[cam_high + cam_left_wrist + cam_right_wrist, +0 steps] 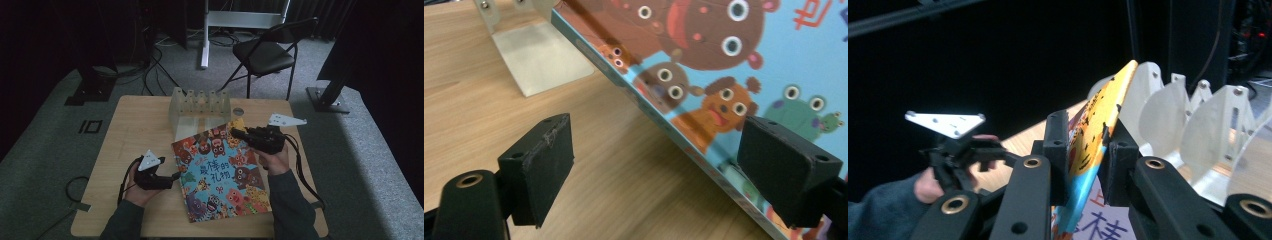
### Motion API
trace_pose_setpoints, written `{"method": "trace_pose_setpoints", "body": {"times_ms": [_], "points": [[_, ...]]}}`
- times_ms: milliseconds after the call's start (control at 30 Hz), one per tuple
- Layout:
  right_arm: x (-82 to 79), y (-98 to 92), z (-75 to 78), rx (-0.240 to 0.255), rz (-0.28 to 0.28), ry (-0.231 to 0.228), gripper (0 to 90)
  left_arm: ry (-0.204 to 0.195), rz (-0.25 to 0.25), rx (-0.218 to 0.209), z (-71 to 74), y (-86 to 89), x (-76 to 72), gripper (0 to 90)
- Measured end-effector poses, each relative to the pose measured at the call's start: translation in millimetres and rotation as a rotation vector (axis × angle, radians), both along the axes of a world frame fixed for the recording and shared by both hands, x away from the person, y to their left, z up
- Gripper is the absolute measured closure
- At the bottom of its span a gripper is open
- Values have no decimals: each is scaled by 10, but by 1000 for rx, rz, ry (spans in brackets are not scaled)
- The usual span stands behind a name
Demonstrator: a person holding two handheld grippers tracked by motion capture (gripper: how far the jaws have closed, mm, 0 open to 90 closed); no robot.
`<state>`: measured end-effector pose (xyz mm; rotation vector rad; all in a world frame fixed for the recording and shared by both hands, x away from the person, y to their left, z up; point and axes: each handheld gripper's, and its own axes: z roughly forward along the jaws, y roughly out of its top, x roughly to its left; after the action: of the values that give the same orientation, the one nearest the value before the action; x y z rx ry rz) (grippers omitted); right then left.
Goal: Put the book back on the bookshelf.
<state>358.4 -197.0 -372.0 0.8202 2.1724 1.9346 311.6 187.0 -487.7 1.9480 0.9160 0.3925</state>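
Nearest to me in the high view are my own sleeves and hands, coming in over the near edge of the wooden table point(125, 125). My left gripper point(175, 176) sits low by the left edge of the picture book point(222, 172), jaws standing apart with nothing between the pads; in the left gripper view the book's edge runs diagonally past the far pad, apart from it as far as I can tell. I judge I keep this one ready to steady or catch that side as the book tips up.

Farther out, my right gripper point(1087, 150) is clamped on the book's top corner, the pads pressed on both faces of the cover. The book leans, its far corner raised off the table while the near end seems to rest on the wood. I hold it by the corner so I can swing it upright, I think, toward the clear slotted rack point(200, 107) just behind it, whose dividers show close beside the corner in the right gripper view.

Beyond the table stand a folding chair point(265, 52) and cables on the grey floor.

The book's underside and spine are hidden, the near pages are cut off under my right sleeve, and the room behind is too dark to read.
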Motion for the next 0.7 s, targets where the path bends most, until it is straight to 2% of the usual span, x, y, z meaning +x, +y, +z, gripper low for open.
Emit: {"method": "trace_pose_setpoints", "body": {"times_ms": [100, 300, 433, 533, 700], "points": [[-18, -9, 19, 13, 12, -8, 773, 12, -24, -41, -15, 3, 91, 151], [-27, -31, 48, 35, 29, -8, 773, 50, -110, -123, -21, -31, 234, 121], [-34, -41, 56, 50, 43, -12, 773, 52, -168, -163, -12, -71, 306, 93], [-36, -51, 52, 65, 56, -13, 773, 55, -220, -208, -16, -93, 355, 90], [-43, -52, 56, 80, 74, -20, 773, 79, -281, -257, -6, -171, 426, 55]]}}
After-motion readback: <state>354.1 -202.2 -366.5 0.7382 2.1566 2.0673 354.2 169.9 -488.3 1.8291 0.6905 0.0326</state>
